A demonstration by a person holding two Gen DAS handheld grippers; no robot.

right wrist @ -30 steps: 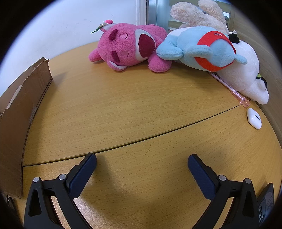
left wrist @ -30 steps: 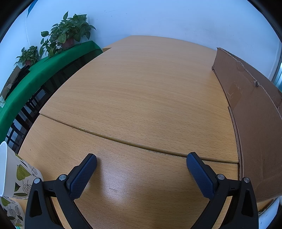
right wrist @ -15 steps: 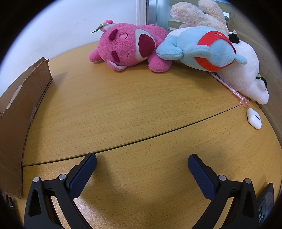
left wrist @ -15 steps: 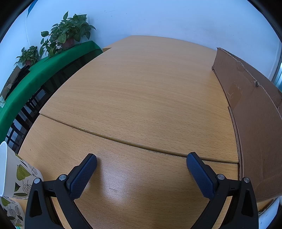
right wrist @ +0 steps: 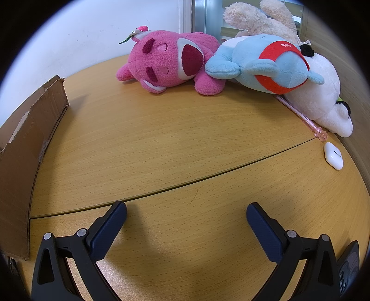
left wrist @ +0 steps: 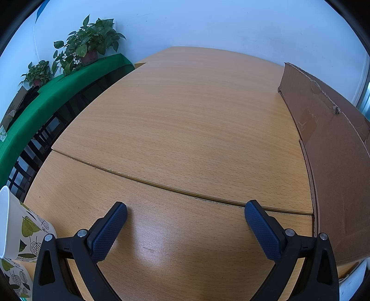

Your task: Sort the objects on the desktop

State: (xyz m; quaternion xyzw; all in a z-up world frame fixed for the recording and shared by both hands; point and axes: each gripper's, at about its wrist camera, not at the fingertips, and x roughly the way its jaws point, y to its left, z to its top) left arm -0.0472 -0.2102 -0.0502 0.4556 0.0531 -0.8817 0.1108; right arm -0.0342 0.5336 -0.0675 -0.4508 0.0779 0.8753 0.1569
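Note:
My right gripper (right wrist: 186,214) is open and empty, low over the wooden desk (right wrist: 161,150). Far ahead lie a pink plush bear (right wrist: 168,62), a blue plush (right wrist: 266,64) leaning on it, a white plush (right wrist: 323,101) and a beige plush (right wrist: 256,20). A pink pen (right wrist: 300,115) and a white earbud case (right wrist: 333,155) lie at the right. My left gripper (left wrist: 185,214) is open and empty over bare desk (left wrist: 185,127). A leaf-patterned paper cup (left wrist: 20,236) stands at its left.
A brown cardboard box stands between the grippers, right in the left wrist view (left wrist: 335,162), left in the right wrist view (right wrist: 23,143). A dark device (right wrist: 349,268) lies at the lower right. A green-covered bench (left wrist: 46,97) with potted plants (left wrist: 90,46) lies beyond the desk's left edge.

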